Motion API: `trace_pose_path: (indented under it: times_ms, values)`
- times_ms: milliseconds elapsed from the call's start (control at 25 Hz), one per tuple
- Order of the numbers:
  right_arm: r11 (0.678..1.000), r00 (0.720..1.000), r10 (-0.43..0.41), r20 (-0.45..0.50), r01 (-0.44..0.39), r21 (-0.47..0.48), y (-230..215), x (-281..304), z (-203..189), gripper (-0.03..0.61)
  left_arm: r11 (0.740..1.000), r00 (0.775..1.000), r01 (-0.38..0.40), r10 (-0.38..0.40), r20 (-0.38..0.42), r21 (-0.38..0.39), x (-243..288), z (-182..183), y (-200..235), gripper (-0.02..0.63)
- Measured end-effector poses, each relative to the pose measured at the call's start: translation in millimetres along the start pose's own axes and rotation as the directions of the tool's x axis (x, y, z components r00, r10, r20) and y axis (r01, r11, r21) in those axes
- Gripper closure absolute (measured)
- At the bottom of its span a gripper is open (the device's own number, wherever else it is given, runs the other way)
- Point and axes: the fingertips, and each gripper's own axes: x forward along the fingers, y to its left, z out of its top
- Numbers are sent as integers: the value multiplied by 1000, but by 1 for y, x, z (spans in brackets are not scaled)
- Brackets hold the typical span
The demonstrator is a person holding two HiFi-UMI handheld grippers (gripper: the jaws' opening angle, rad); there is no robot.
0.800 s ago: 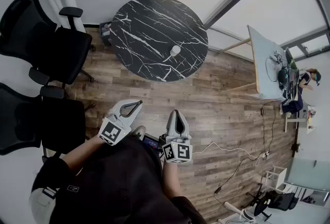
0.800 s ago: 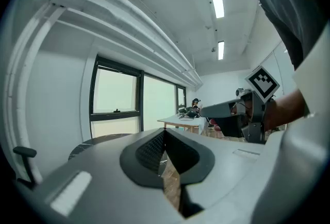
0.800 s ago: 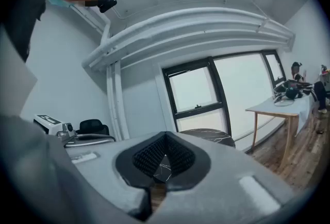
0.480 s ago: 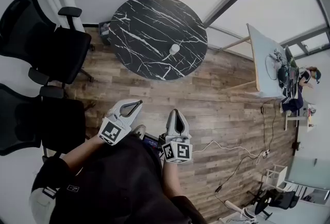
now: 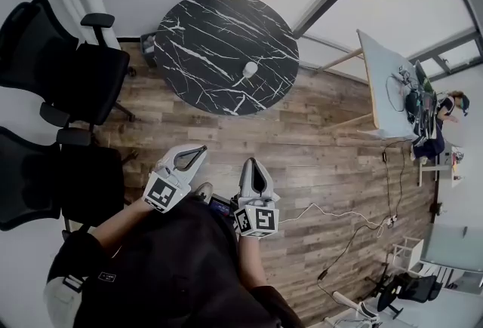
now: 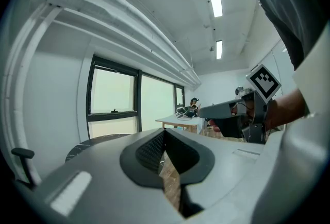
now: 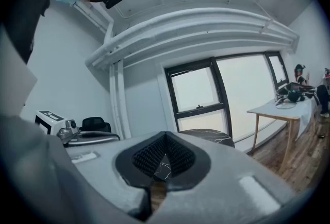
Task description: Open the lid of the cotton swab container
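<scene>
The cotton swab container [image 5: 250, 69] is a small white tub standing on the round black marble table [image 5: 204, 32], toward its near right side. I stand well back from the table on the wood floor. My left gripper [image 5: 201, 151] and right gripper [image 5: 253, 164] are held side by side in front of the body, both pointing toward the table, both shut and empty. In the left gripper view the jaws [image 6: 165, 134] meet at the tips, with the right gripper [image 6: 232, 115] beside them. The right gripper view shows its shut jaws [image 7: 164, 138] in line with the table [image 7: 209, 136].
Two black office chairs [image 5: 75, 70] [image 5: 45, 176] stand at the left, near the table. A white desk [image 5: 381, 93] with a seated person [image 5: 445, 111] is at the far right. Cables [image 5: 339, 217] trail over the floor on the right. Windows run behind the table.
The head view has drifted a little, so the table and container sit slightly further left. Both grippers stay shut and in the same stance.
</scene>
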Motion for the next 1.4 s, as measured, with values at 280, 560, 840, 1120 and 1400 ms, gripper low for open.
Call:
trace_pose_path:
  times_ms: [280, 560, 840, 1120, 1400]
  values:
    - [1000, 1000, 15, -1, -15, -5, -18, -16, 1, 583, 1000, 1000, 2, -2, -11, 24, 10, 5, -23, 614]
    - [999, 999, 48, -2, -48, 10, -39, -35, -5, 583, 998, 999, -20, 22, -31, 62, 21, 8, -50, 614]
    - [996, 996, 93, -9, -93, 5, -54, -43, -14, 583, 997, 996, -55, 59, -61, 55, 22, -2, -66, 614]
    - [996, 996, 89, -20, -89, 14, -64, -32, -16, 583, 998, 995, -58, 60, -83, 28, 31, -11, -67, 614]
    - [998, 997, 65, -48, -66, 0, -83, 3, -23, 583, 997, 995, 17, -9, -104, 82, 72, -33, -55, 612]
